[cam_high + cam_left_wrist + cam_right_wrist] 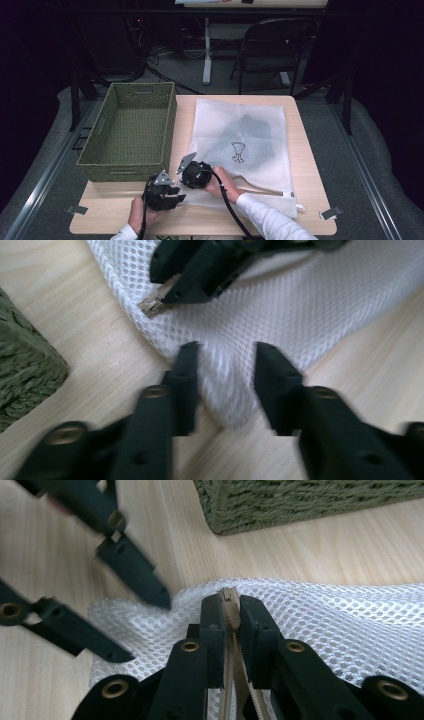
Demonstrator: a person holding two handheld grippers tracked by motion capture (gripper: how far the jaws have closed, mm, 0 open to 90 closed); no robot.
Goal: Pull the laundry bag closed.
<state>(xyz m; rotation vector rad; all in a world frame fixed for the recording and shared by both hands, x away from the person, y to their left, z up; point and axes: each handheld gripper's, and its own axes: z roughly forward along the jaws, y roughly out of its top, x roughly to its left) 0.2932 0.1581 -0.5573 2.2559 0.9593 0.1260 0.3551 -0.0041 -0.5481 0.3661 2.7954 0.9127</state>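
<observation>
- High view: mesh bag [240,145] lies flat on table [310,165], right of green basket [131,131]; dark garment inside the bag; both grippers at the bag's near-left corner.
- Right gripper view: right gripper [231,611] has its jaws pinched on the zip pull [229,600] at the corner edge of the bag [325,625], zip tape running down between the jaws. The high view is too small to show that grip.
- Left gripper view: left gripper [226,371] has its jaws part open, straddling the bag corner [225,390], pads not pressing on the mesh; right gripper's jaws on the pull [156,304] seen farther off.
- Basket corner [300,502] close behind the bag corner in the right gripper view.
</observation>
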